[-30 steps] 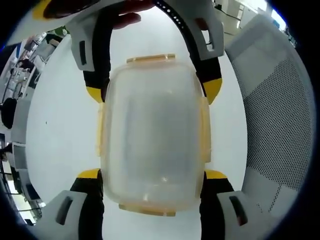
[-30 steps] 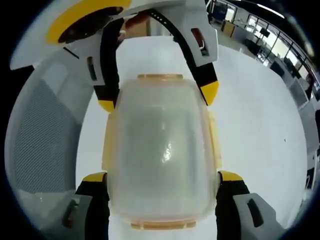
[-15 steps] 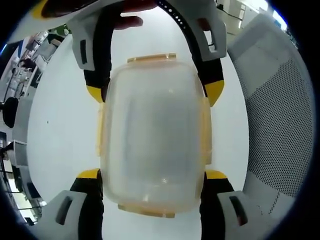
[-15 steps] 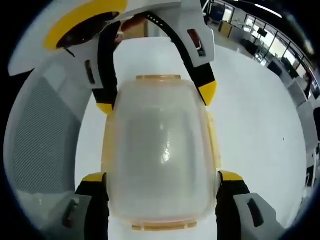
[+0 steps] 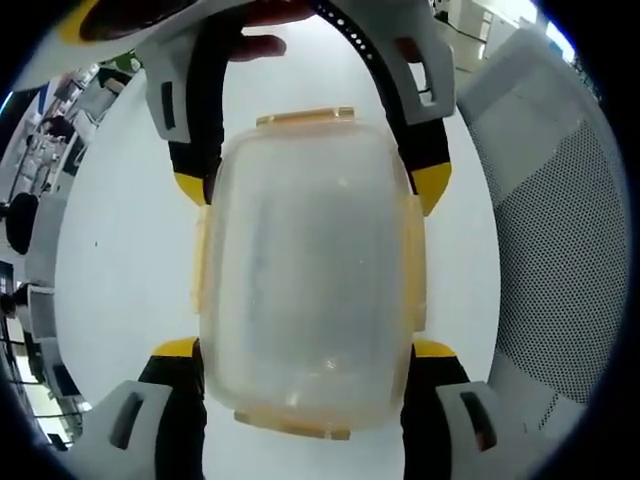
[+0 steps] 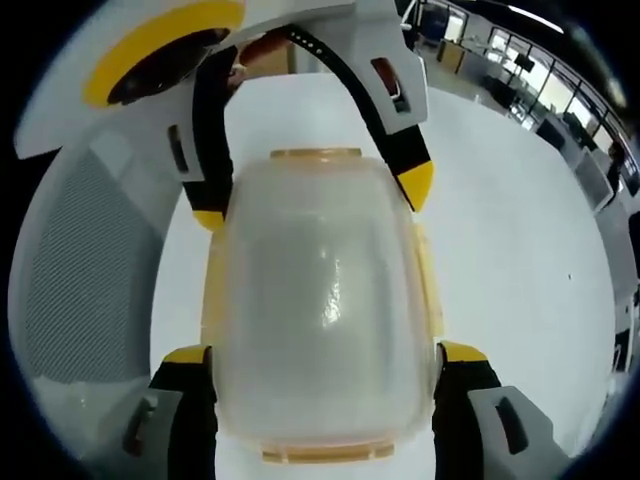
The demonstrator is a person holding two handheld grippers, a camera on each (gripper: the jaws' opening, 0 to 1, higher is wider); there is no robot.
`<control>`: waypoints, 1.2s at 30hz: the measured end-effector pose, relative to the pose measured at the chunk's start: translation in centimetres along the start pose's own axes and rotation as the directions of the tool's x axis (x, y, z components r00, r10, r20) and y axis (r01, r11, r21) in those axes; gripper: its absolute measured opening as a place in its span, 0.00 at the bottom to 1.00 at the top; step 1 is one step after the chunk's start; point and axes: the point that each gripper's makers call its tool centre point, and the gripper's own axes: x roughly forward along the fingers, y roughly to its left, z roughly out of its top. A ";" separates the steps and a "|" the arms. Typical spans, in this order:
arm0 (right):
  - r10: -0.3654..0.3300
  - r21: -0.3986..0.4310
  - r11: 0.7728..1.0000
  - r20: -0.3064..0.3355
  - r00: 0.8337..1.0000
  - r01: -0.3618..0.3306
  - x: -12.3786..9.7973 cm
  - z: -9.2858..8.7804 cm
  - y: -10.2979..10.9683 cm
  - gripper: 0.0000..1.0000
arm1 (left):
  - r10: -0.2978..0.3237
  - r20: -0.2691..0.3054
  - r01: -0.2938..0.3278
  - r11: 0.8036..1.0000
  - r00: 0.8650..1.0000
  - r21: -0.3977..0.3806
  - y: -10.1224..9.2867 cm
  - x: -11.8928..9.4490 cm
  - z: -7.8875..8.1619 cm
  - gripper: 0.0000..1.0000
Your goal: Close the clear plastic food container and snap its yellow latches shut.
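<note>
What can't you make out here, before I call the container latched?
- Container, left gripper view: cloudy lid hides the inside.
- Yellow latches, right gripper view: whether they are snapped down is unclear; fisheye curve and translucent plastic blur the edges.
- Left gripper and right gripper: the jaws flank the container, which hides any contact.
- White table: container's underside is hidden.

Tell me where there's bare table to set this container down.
Bare white table lies to the container's side away from the perforated grey surface. Around the container it is crowded: both grippers' fingers flank its ends.
</note>
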 end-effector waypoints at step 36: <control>0.006 -0.011 1.000 -0.014 1.000 -0.006 0.3 0.3 -3.4 0.91 | -0.036 0.017 0.036 0.999 0.999 -0.022 3.4 1.0 -0.2 0.84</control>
